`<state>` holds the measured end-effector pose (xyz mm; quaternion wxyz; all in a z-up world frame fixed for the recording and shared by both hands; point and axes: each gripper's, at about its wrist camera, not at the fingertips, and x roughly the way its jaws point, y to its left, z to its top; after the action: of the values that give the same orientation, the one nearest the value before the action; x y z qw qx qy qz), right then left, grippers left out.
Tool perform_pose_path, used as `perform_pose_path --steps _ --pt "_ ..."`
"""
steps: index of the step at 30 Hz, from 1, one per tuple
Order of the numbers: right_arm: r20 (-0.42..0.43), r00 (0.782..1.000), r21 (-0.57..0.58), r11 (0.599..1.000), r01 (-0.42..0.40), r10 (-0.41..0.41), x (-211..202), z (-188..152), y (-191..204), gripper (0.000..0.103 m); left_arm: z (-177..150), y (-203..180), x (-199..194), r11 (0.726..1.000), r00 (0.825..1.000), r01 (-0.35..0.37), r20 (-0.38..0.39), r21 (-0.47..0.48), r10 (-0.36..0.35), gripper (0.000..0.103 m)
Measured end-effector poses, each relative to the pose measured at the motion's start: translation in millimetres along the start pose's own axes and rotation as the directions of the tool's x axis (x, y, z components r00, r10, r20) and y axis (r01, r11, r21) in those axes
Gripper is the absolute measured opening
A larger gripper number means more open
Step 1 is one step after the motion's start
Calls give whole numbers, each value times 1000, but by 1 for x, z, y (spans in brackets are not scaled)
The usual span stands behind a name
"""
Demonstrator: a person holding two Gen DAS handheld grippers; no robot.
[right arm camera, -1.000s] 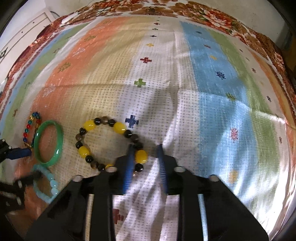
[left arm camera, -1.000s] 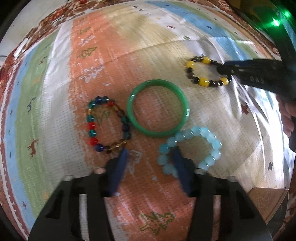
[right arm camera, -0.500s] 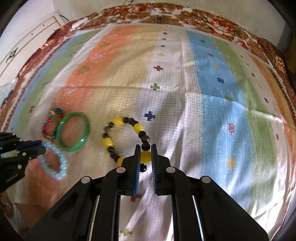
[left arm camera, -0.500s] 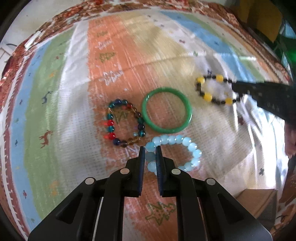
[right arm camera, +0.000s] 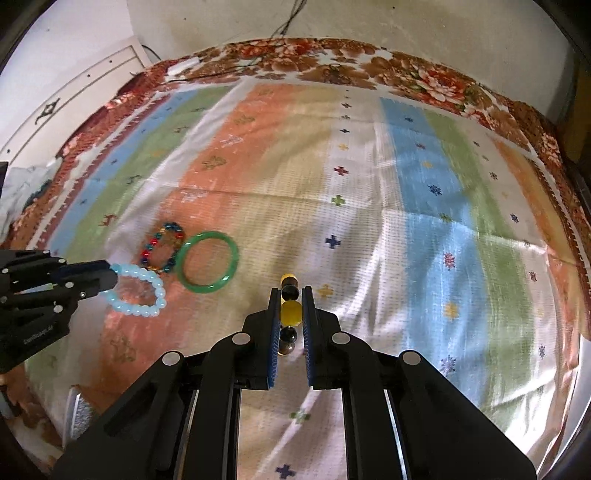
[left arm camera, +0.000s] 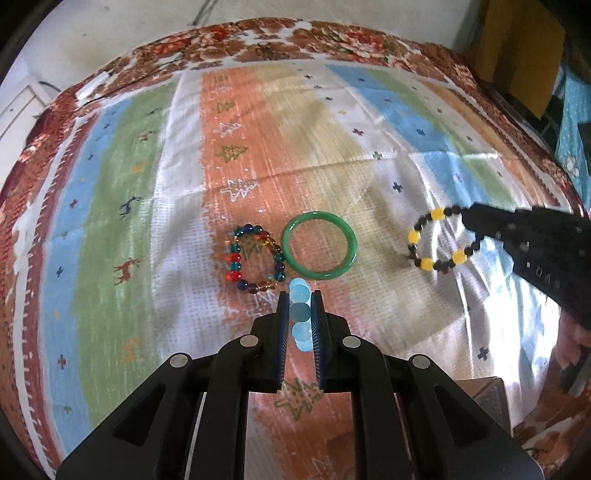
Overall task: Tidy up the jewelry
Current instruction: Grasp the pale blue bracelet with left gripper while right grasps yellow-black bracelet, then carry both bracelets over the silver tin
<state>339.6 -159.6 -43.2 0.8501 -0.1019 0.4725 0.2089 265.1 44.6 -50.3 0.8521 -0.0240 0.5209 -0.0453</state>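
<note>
The left tool (left arm camera: pixel 300 306), black with blue pads, pinches pale blue beads (left arm camera: pixel 299 295). Ahead lie a green bangle (left arm camera: pixel 320 250) and a multicoloured bead bracelet (left arm camera: pixel 255 259) on the striped cloth (left arm camera: pixel 147 206) with its floral border.

A striped cloth (right arm camera: pixel 424 206) is covering the surface, over a floral cover (right arm camera: pixel 436 79). A pale wall (right arm camera: pixel 388 22) and white cabinet (right arm camera: pixel 62 103) are standing behind, daylight glaring.

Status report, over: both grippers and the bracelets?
Left gripper shut on pale blue bracelet. Right gripper shut on yellow-black bracelet. Nothing in the way.
</note>
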Motion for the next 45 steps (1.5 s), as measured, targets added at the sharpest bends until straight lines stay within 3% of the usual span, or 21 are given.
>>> perform_pose_path --steps 13,23,45 --pt "50 998 -11 999 -49 49 -39 -14 18 12 -7 -8 -40 1000 996 -19 90 -23 21 11" --pt "92 992 -23 996 -86 88 -68 -28 29 12 -20 -18 -75 999 983 16 183 -34 -10 11" --pt "175 971 -71 986 -153 163 -119 -57 50 12 -51 -45 -107 1000 965 20 263 13 -22 11"
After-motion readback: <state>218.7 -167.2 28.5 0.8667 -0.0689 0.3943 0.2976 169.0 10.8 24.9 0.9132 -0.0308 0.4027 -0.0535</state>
